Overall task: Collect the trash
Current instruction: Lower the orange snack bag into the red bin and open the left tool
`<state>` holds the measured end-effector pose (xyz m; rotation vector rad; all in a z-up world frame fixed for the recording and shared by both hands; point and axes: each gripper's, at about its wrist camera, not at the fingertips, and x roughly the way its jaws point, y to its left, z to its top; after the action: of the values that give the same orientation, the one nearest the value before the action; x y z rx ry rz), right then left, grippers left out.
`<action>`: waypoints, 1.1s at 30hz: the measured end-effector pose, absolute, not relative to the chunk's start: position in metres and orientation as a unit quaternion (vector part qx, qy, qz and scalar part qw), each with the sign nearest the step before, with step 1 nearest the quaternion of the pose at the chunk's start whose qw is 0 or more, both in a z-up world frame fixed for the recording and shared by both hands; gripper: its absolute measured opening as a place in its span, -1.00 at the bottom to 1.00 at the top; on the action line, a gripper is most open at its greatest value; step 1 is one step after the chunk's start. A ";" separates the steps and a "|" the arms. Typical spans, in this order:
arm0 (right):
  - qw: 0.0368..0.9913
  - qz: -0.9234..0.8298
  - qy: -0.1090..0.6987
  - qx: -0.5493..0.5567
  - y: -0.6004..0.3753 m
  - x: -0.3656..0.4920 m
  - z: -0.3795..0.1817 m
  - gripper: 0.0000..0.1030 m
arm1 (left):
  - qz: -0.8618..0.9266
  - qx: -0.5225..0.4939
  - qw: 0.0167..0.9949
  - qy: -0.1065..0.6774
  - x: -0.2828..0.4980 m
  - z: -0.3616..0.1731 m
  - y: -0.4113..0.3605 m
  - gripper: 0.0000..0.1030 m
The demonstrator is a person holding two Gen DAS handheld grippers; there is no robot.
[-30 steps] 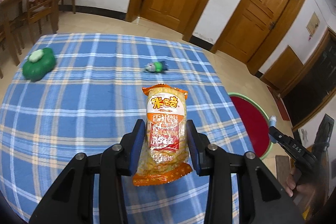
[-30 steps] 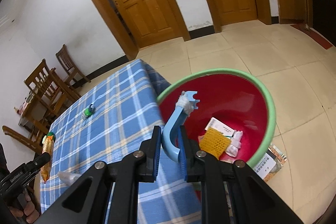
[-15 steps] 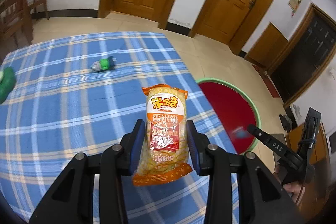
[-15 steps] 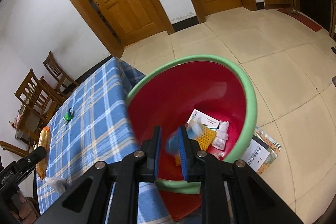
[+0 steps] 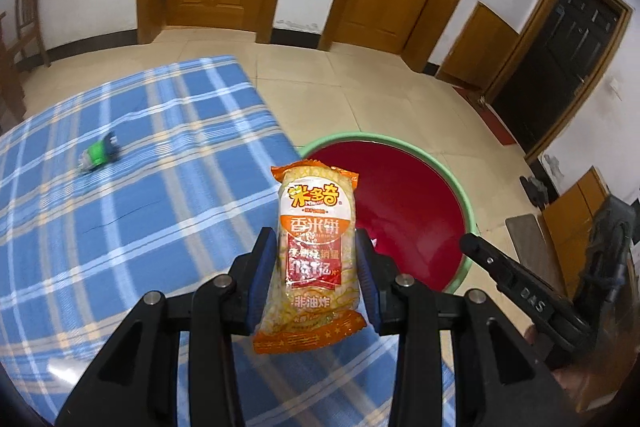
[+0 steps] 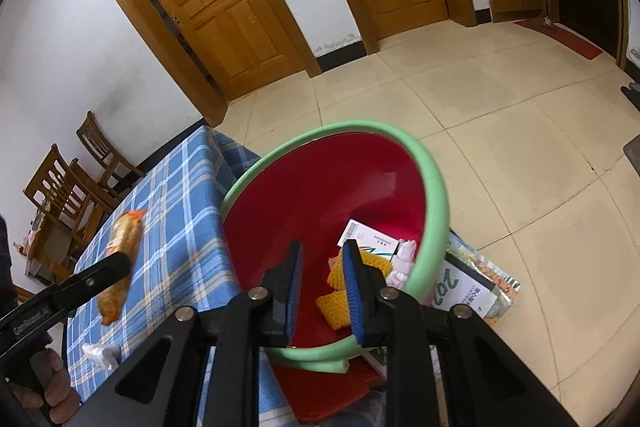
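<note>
The left gripper (image 5: 316, 267) pinches an orange snack bag (image 5: 314, 255) upright between its 2 blue pads, above the edge of the blue checked table (image 5: 120, 227). Ahead and to its right sits the red basin (image 5: 466, 211) with a green rim, on the floor beside the table. Far ahead on its left a small green wrapper (image 5: 100, 151) lies on the cloth. The right gripper (image 6: 320, 279) hangs over the basin (image 6: 436, 187), jaws spread with nothing between them; just beyond its pads lie yellow foam netting (image 6: 334, 303), a white box (image 6: 368, 239) and a white scrap (image 6: 404, 259). A crumpled white bit (image 6: 100, 351) lies on the table to its left
</note>
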<state>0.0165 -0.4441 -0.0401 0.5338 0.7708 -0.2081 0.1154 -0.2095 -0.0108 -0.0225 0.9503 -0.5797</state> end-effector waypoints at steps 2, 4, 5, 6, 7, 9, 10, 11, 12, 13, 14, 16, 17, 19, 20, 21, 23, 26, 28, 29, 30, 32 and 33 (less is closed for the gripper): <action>0.887 -0.104 0.370 0.257 -0.448 0.014 -0.040 -0.54 | -0.279 -0.004 0.848 0.451 0.119 -0.016 -0.222 -0.23; 0.886 -0.106 0.370 0.257 -0.450 0.014 -0.041 -0.53 | -0.283 0.001 0.846 0.451 0.122 -0.020 -0.231 -0.23; 0.886 -0.107 0.371 0.258 -0.451 0.013 -0.042 -0.52 | -0.285 0.004 0.845 0.452 0.124 -0.023 -0.237 -0.23; 0.885 -0.108 0.371 0.259 -0.452 0.012 -0.043 -0.52 | -0.287 0.006 0.845 0.452 0.125 -0.024 -0.241 -0.23; 0.884 -0.109 0.372 0.261 -0.453 0.011 -0.044 -0.51 | -0.287 0.010 0.844 0.453 0.127 -0.027 -0.246 -0.23; 0.883 -0.110 0.373 0.263 -0.455 0.010 -0.046 -0.49 | -0.291 0.011 0.842 0.455 0.130 -0.031 -0.254 -0.23; 0.882 -0.111 0.373 0.265 -0.456 0.010 -0.047 -0.48 | -0.292 0.010 0.841 0.455 0.132 -0.033 -0.256 -0.23; 0.882 -0.111 0.373 0.266 -0.457 0.010 -0.047 -0.47 | -0.292 0.010 0.840 0.457 0.133 -0.035 -0.259 -0.23; 0.881 -0.111 0.373 0.268 -0.457 0.009 -0.048 -0.45 | -0.293 0.009 0.839 0.459 0.134 -0.037 -0.261 -0.23; 0.881 -0.111 0.373 0.269 -0.458 0.009 -0.048 -0.44 | -0.292 0.008 0.837 0.462 0.136 -0.038 -0.262 -0.23; 0.880 -0.111 0.374 0.271 -0.459 0.008 -0.049 -0.44 | -0.292 0.007 0.837 0.464 0.137 -0.040 -0.263 -0.23; 0.879 -0.111 0.375 0.272 -0.460 0.008 -0.050 -0.44 | -0.292 0.007 0.836 0.464 0.138 -0.041 -0.264 -0.23; 0.878 -0.111 0.375 0.274 -0.461 0.008 -0.051 -0.43 | -0.293 0.007 0.836 0.464 0.139 -0.041 -0.265 -0.21; 0.877 -0.111 0.377 0.277 -0.463 0.008 -0.052 -0.41 | -0.295 0.005 0.837 0.462 0.139 -0.040 -0.266 -0.12; 0.876 -0.111 0.377 0.278 -0.463 0.008 -0.053 -0.40 | -0.297 0.003 0.837 0.459 0.139 -0.038 -0.265 -0.07; 0.876 -0.112 0.377 0.279 -0.464 0.008 -0.053 -0.40 | -0.299 0.002 0.838 0.456 0.138 -0.037 -0.266 -0.05; 0.876 -0.112 0.378 0.280 -0.465 0.008 -0.054 -0.40 | -0.302 0.005 0.840 0.450 0.136 -0.033 -0.266 -0.02; 0.876 -0.112 0.377 0.281 -0.464 0.007 -0.053 -0.38 | -0.302 0.011 0.843 0.444 0.136 -0.028 -0.267 -0.02; 0.877 -0.112 0.375 0.281 -0.464 0.006 -0.051 -0.32 | -0.304 0.010 0.844 0.442 0.134 -0.025 -0.266 -0.02; 0.877 -0.112 0.374 0.281 -0.463 0.007 -0.051 -0.30 | -0.305 0.009 0.843 0.442 0.133 -0.023 -0.264 -0.02; 0.878 -0.110 0.373 0.281 -0.463 0.006 -0.049 -0.28 | -0.305 0.007 0.843 0.443 0.134 -0.023 -0.263 -0.02; 0.878 -0.107 0.371 0.282 -0.462 0.006 -0.049 -0.19 | -0.306 0.005 0.842 0.444 0.131 -0.019 -0.259 -0.02; 0.879 -0.105 0.370 0.282 -0.461 0.006 -0.048 -0.13 | -0.306 0.004 0.842 0.444 0.129 -0.018 -0.257 -0.02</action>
<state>0.0060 -0.4606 -0.0476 0.5880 0.7711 -0.2187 0.1294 -0.2571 -0.0182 0.0088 0.9371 -0.6459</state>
